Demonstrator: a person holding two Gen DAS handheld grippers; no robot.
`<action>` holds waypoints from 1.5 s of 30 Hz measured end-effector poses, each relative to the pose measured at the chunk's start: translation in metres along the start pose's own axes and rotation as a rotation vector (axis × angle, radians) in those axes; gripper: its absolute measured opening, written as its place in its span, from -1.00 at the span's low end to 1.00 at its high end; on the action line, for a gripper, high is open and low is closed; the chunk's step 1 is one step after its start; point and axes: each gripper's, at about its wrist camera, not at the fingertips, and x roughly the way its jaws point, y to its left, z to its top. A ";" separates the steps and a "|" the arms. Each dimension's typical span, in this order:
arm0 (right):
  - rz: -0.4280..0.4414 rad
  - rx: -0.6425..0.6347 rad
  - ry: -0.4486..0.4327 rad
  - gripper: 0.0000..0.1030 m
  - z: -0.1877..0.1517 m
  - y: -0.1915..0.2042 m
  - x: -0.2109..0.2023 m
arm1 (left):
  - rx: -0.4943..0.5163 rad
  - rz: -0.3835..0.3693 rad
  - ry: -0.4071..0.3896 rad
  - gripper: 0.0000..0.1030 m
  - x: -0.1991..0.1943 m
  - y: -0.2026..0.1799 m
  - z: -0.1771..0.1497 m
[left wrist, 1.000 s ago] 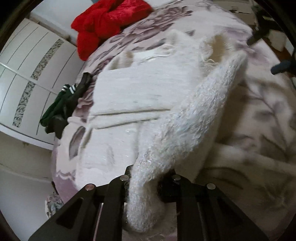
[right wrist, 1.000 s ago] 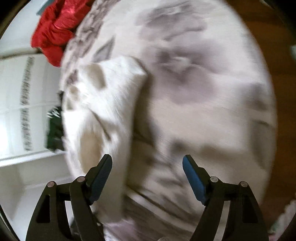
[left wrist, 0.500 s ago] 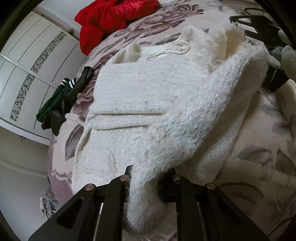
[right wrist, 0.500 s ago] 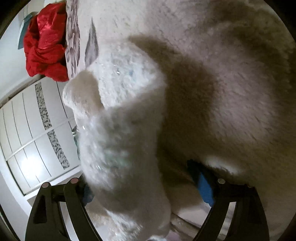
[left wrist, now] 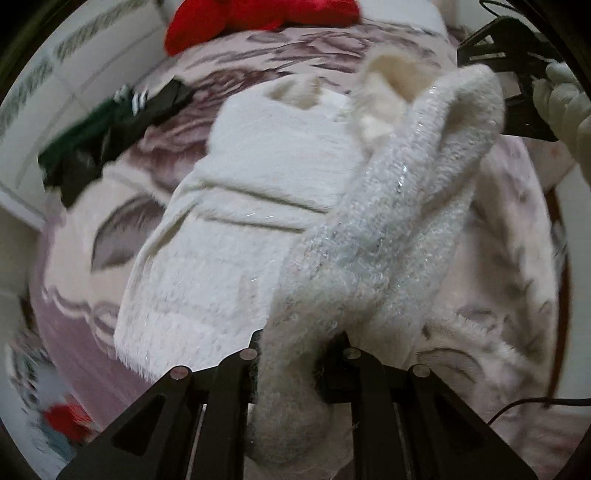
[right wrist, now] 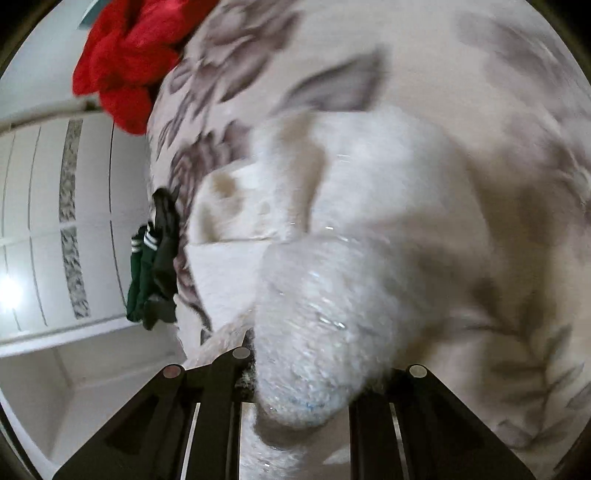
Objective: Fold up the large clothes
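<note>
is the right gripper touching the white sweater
Touching. The right wrist view shows the right gripper shut on a fold of the white sweater.

White fuzzy sweater (left wrist: 280,177) clamped in the left gripper (left wrist: 295,354)
Its lifted edge runs from the closed fingers (left wrist: 236,373) toward the right gripper (left wrist: 513,44); the rest lies on the floral bed (left wrist: 517,266).

Sweater (left wrist: 280,177) on bedspread (left wrist: 517,258); red garment (left wrist: 258,14) behind, dark garment (left wrist: 110,133) left
</note>
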 end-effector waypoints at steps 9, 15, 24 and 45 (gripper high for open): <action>-0.281 -0.167 0.058 -0.69 -0.011 0.163 0.129 | -0.194 -0.079 0.051 -0.74 0.044 0.147 0.014; -0.383 -0.147 0.101 0.00 -0.023 0.197 0.207 | -0.349 -0.366 0.215 -0.42 0.117 0.230 -0.008; -0.124 -0.208 0.103 0.24 -0.080 0.190 0.145 | -0.471 -0.678 0.274 -0.11 0.113 0.300 -0.027; -0.304 0.133 0.203 -0.59 -0.251 -0.035 0.135 | -0.378 -0.642 0.349 -0.61 0.120 0.255 -0.025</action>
